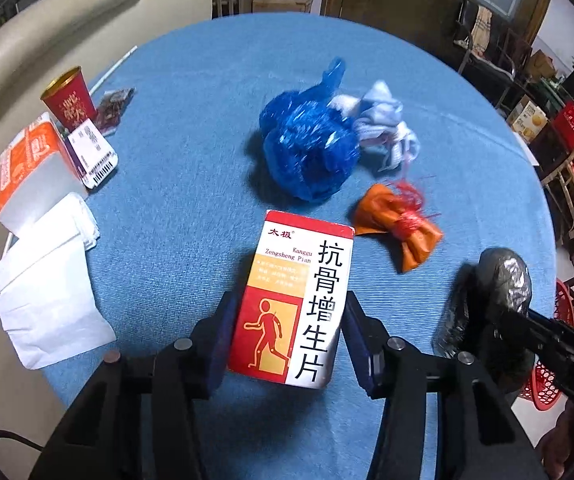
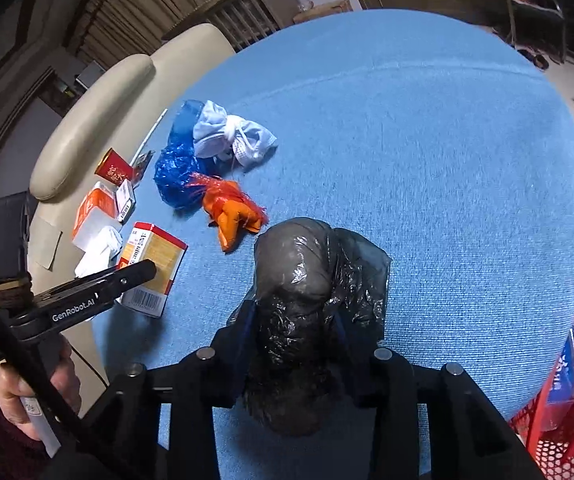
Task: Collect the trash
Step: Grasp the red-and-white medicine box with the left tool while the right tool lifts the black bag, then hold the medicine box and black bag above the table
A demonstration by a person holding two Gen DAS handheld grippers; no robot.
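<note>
A red, white and yellow medicine box [image 1: 297, 300] stands on the round blue table [image 1: 191, 128] between the fingers of my left gripper [image 1: 289, 316]. The jaws stand a little apart from its sides. My right gripper [image 2: 293, 320] is shut on a crumpled black plastic bag [image 2: 299, 280] and holds it above the table's near edge; the bag also shows in the left wrist view [image 1: 503, 280]. A blue plastic bag [image 1: 307, 140], a white crumpled mask [image 1: 383, 124] and an orange wrapper [image 1: 403, 232] lie mid-table.
At the table's left edge are a red paper cup [image 1: 71, 100], an orange and white box [image 1: 31, 168], a small white box [image 1: 93, 152] and white tissues [image 1: 47, 280]. A cream sofa [image 1: 47, 28] stands behind. A red mesh basket [image 2: 567, 380] sits off the table's right.
</note>
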